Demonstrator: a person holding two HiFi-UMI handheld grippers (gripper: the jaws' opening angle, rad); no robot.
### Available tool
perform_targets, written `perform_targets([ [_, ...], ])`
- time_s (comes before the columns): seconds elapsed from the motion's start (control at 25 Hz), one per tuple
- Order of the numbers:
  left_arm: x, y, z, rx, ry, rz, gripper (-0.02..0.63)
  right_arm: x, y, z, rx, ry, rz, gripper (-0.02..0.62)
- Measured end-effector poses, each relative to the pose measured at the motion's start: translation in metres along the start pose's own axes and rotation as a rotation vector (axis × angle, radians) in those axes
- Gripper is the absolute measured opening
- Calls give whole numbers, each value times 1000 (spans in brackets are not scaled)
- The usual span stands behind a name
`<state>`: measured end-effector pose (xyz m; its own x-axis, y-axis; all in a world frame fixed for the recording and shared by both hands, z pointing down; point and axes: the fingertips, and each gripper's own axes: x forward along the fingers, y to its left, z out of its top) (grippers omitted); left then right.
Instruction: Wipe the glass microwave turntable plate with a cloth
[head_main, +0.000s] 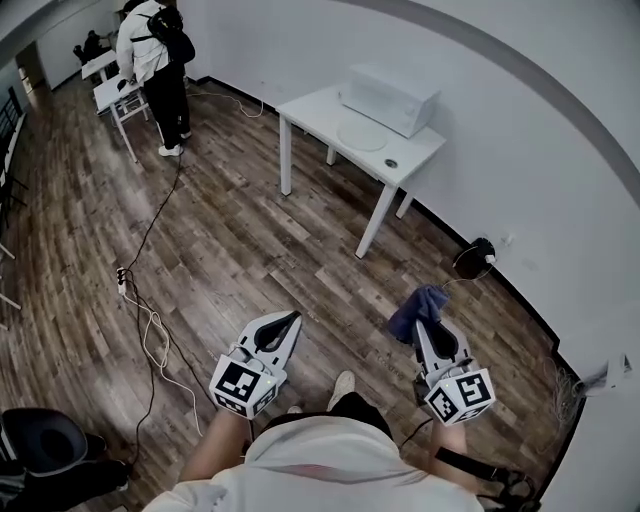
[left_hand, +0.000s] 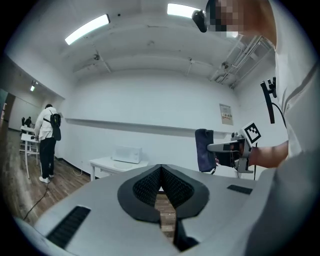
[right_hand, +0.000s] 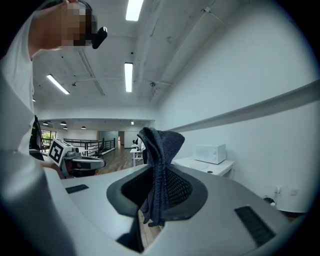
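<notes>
White surface (head_main: 310, 105) far from you carries the glass plate (head_main: 361, 135); fragile, slick, brace its rim; right gripper (head_main: 425, 322) fingers pinch the limp cloth (head_main: 415, 305); left gripper (head_main: 293, 318) fingers together, empty.

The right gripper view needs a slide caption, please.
A dark blue cloth held in the shut right claw, white microwave on a table ahead.

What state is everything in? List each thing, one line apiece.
left gripper: shut, empty.
right gripper: shut on the cloth.
cloth: bunched, clamped between the right jaws.
glass plate: flat on the white table, outside the microwave.
microwave: door looks closed.
</notes>
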<state>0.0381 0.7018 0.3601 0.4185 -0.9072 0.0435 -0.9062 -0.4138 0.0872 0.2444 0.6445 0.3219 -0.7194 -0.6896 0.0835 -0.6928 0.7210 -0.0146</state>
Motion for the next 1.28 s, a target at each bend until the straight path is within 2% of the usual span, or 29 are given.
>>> perform_targets([
  [0.12, 17, 9, 1, 0, 1, 1, 11, 19, -3, -6, -8, 15, 25, 61],
  [0.28, 49, 23, -1, 1, 17, 9, 11, 50, -30, -7, 12, 11, 41, 61],
  [0.68, 156, 56, 16, 19, 21, 32, 11, 126, -119, 1, 25, 9, 86, 61],
  [0.96, 232, 73, 26, 8, 13, 76, 11, 172, -187, 10, 21, 5, 128, 61],
  [1.28, 285, 79, 23, 19, 60, 116, 11, 200, -238, 2, 73, 7, 158, 61],
])
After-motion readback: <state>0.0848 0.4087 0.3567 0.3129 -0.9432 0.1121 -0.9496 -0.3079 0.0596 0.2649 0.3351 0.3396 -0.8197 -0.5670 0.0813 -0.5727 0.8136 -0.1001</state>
